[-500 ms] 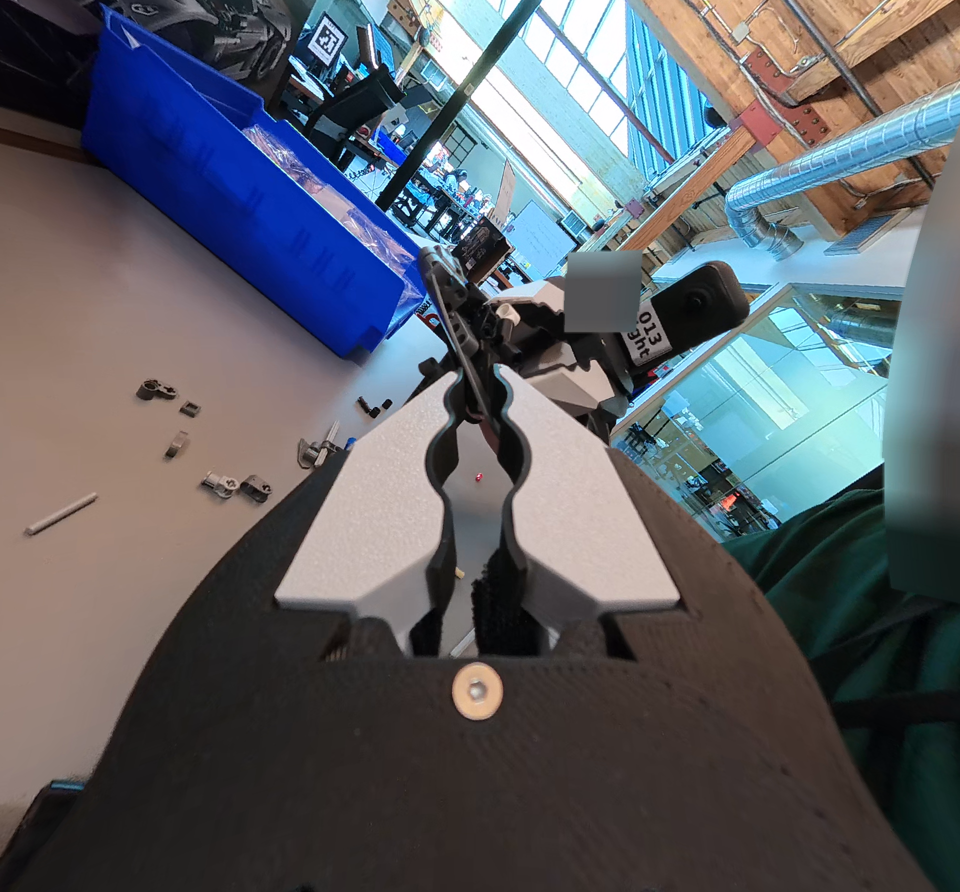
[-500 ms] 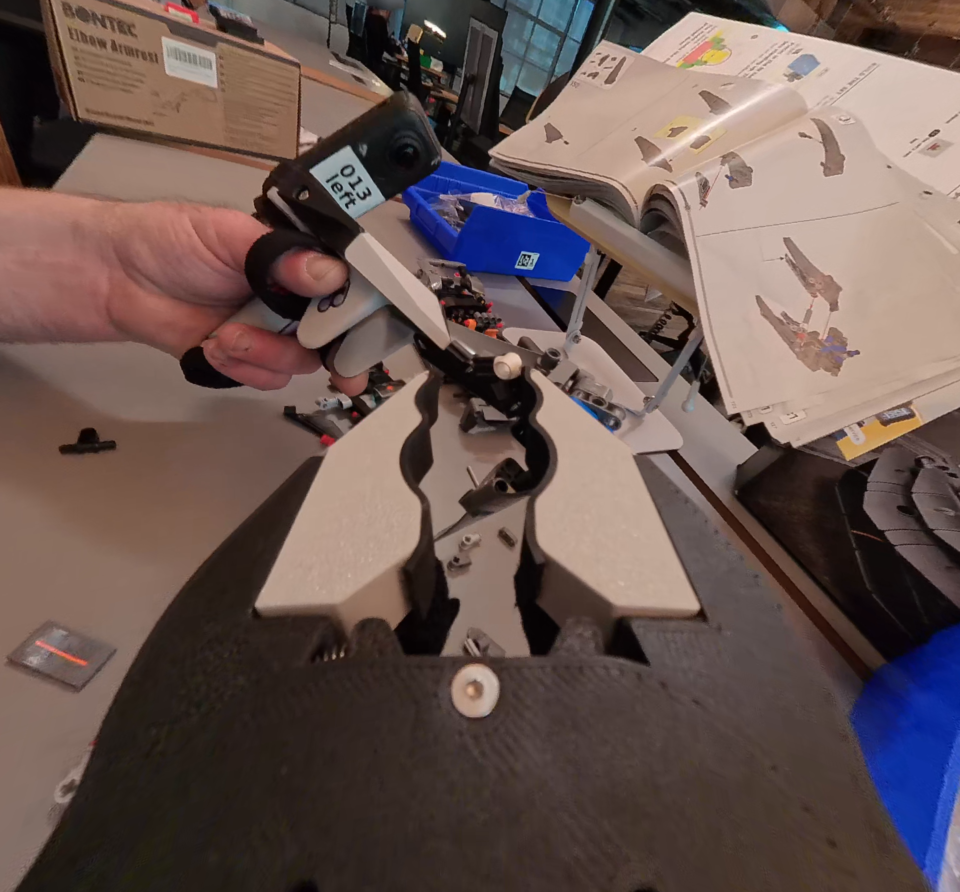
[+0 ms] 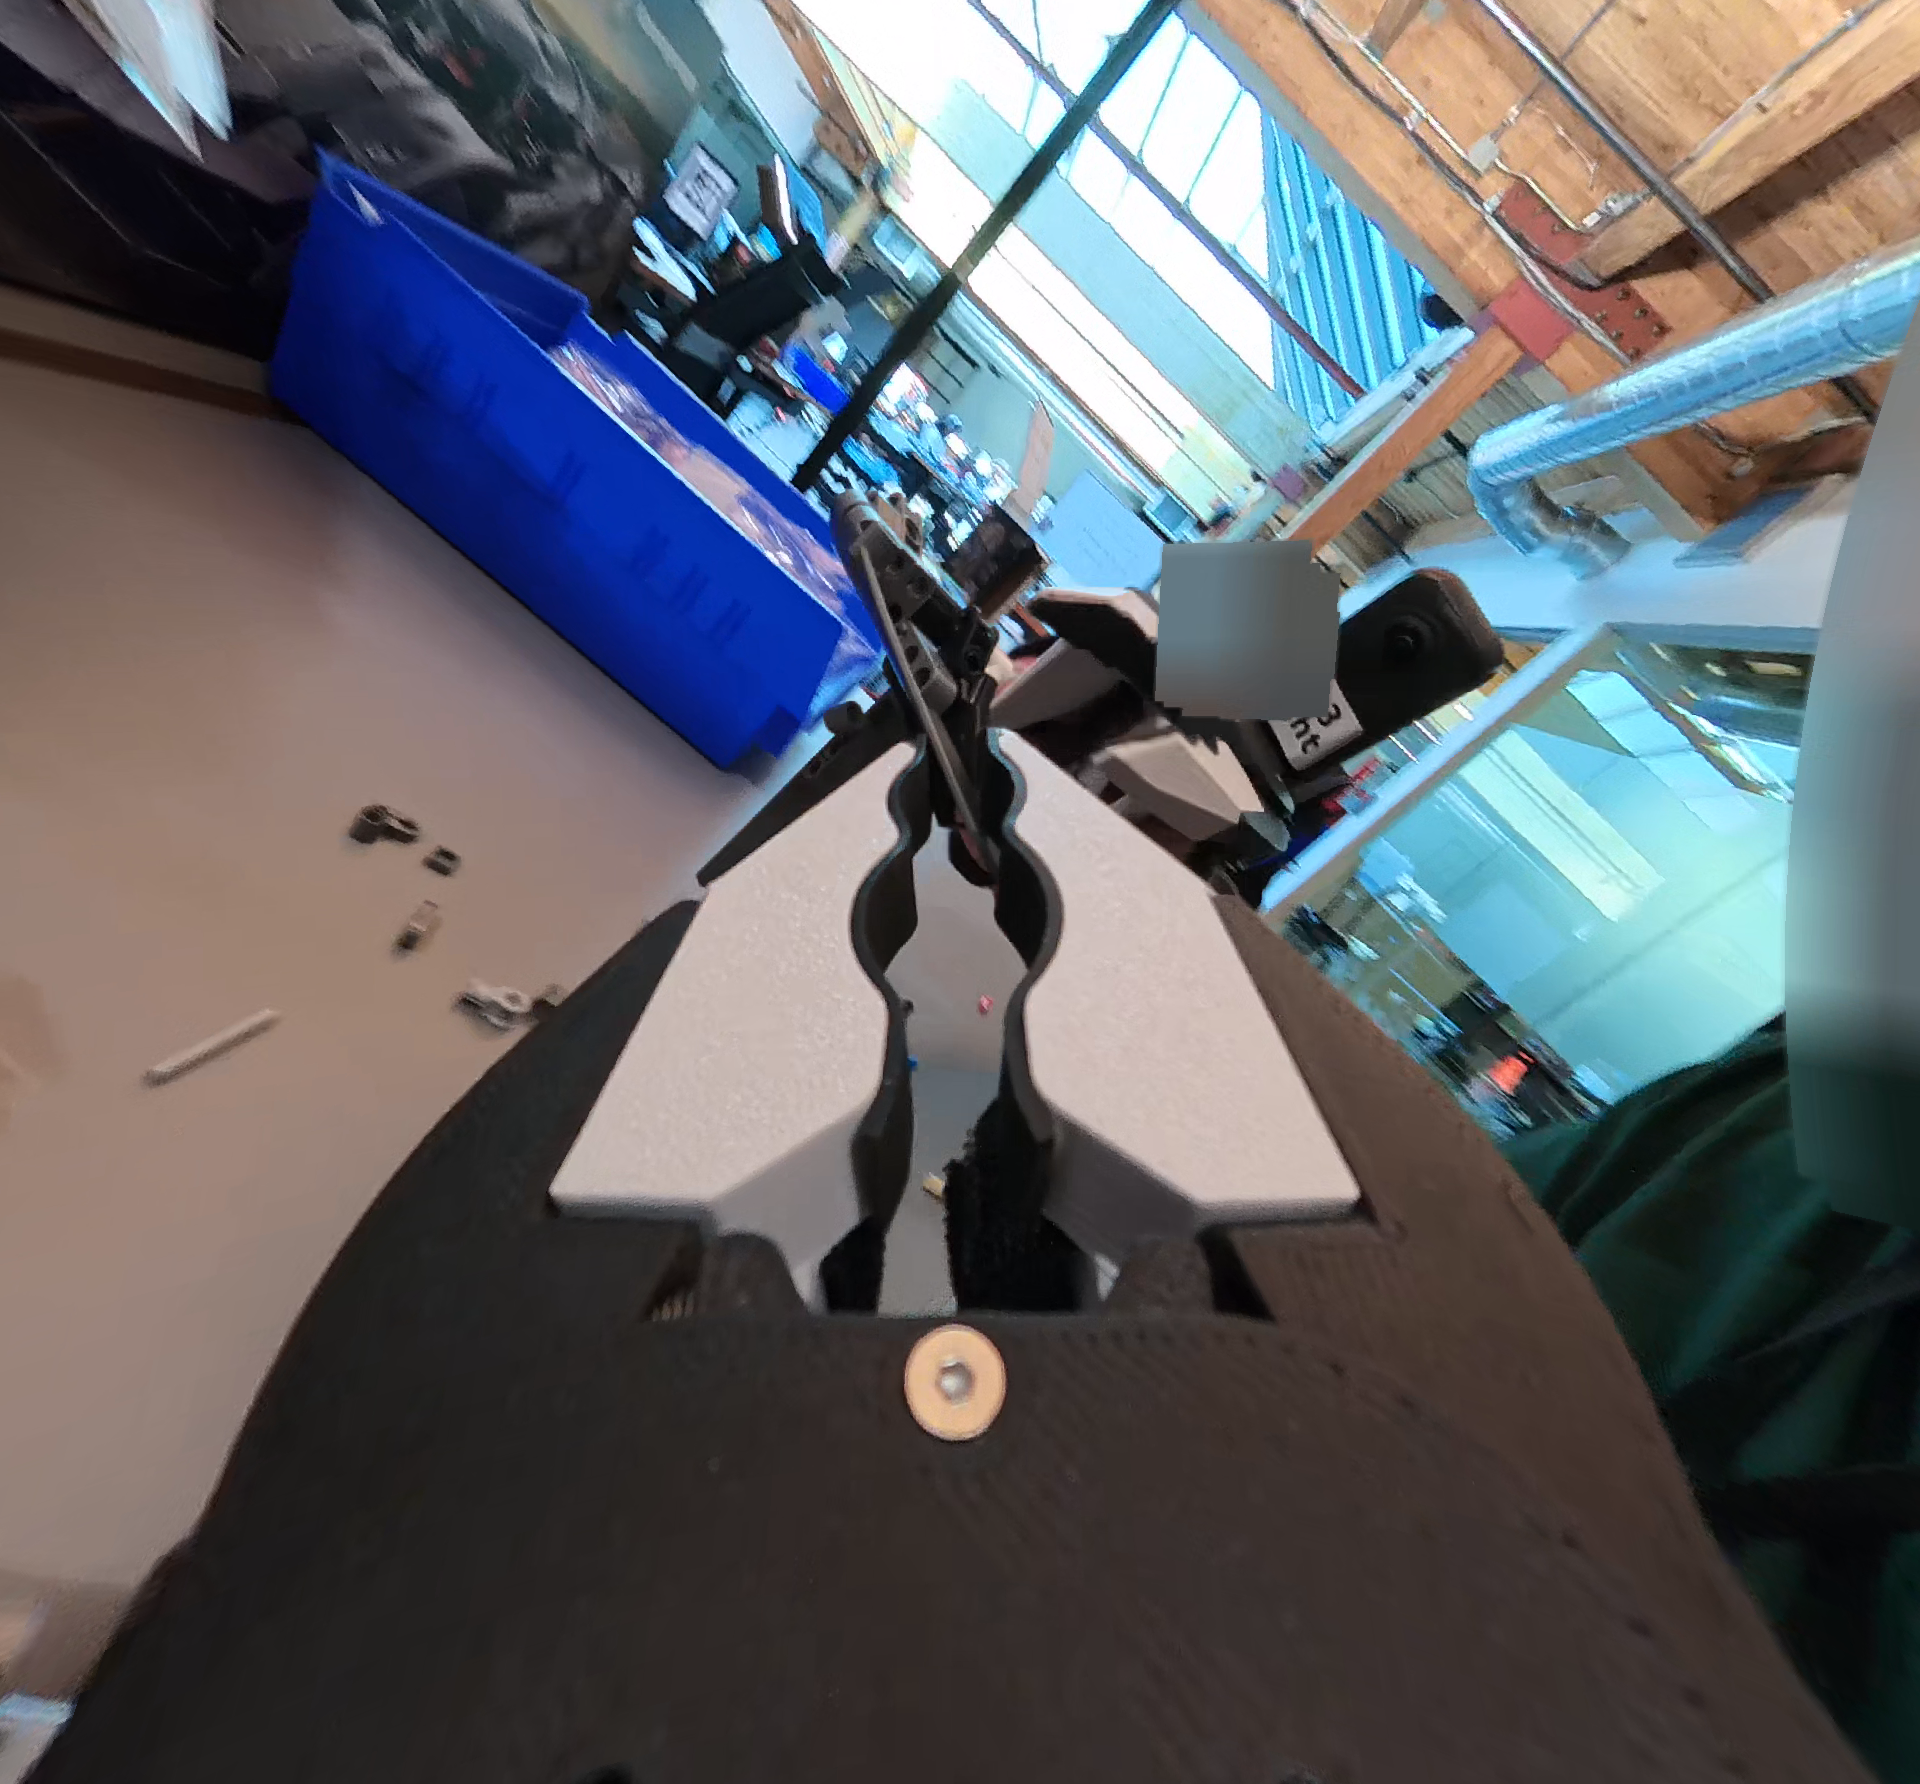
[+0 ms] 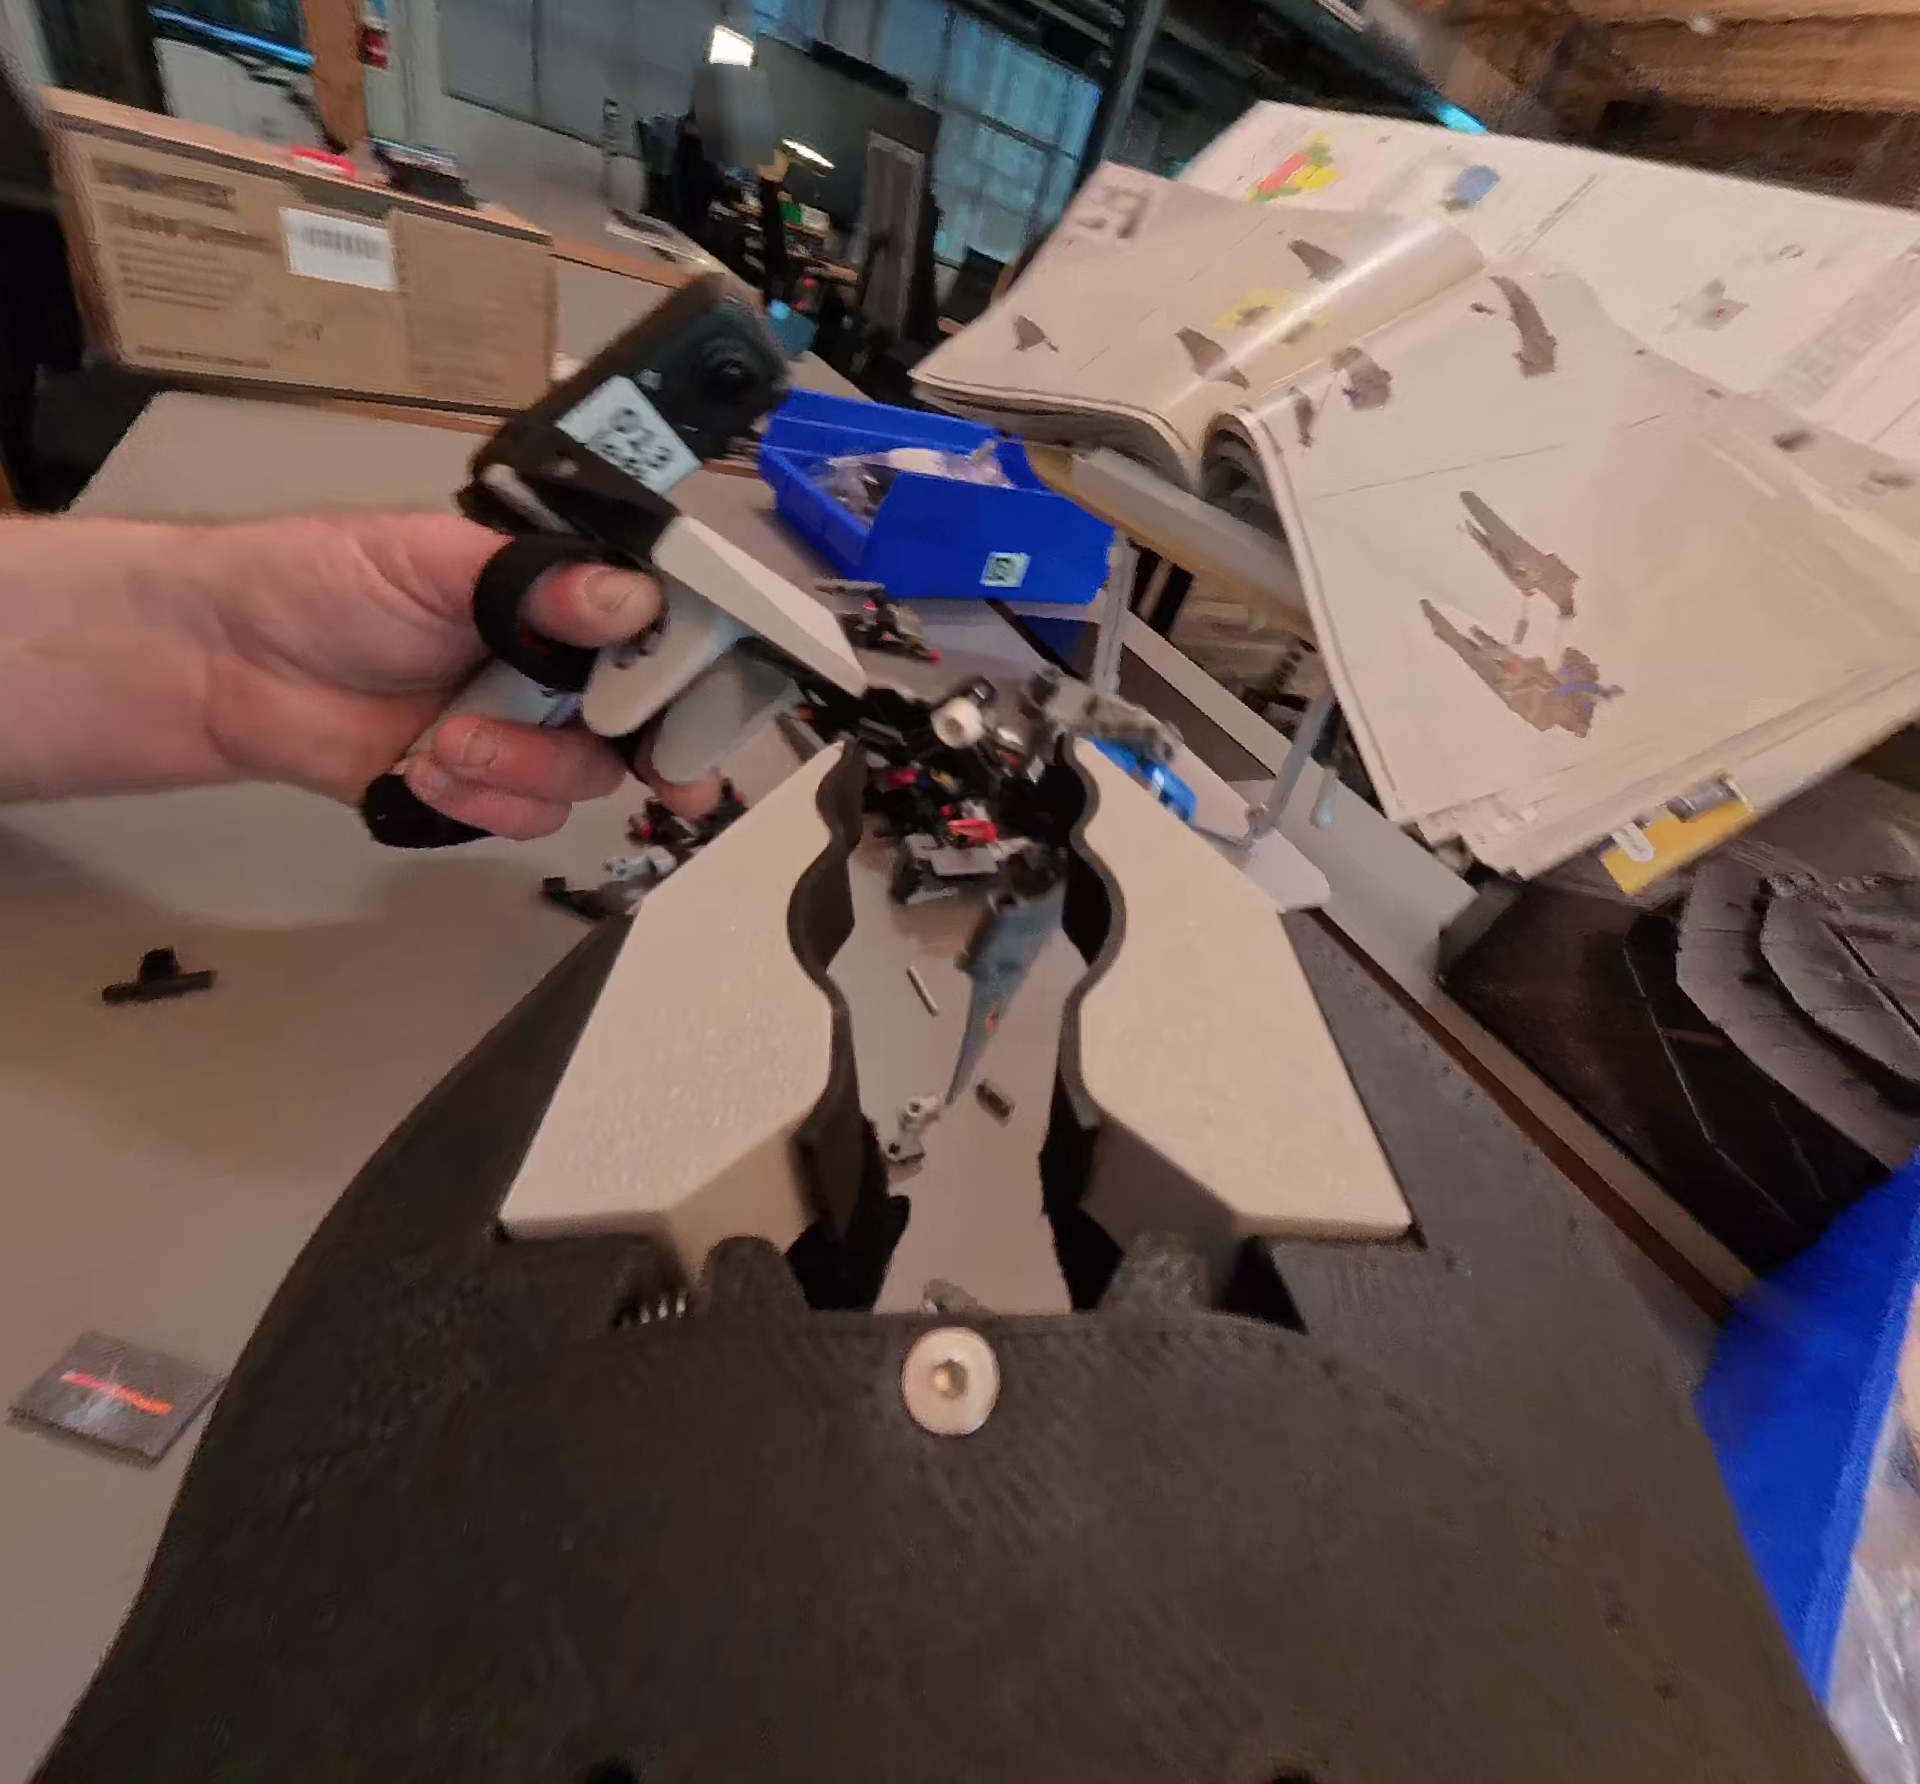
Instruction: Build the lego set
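The right gripper (image 4: 951, 778) has its fingers spread, the black lego assembly (image 4: 956, 799) lying between the tips with a gap on either side. The left gripper (image 3: 951, 778) pinches that same assembly (image 3: 914, 612) at its finger tips, lifted above the grey surface (image 4: 312, 1007). At nine o'clock a hand (image 4: 343, 654) holds the left gripper. Loose lego pieces (image 3: 416, 893) lie scattered on the surface. Farther off, a blue bin (image 4: 935, 519) sits at twelve o'clock, and an open instruction booklet (image 4: 1507, 508) stands at two o'clock.
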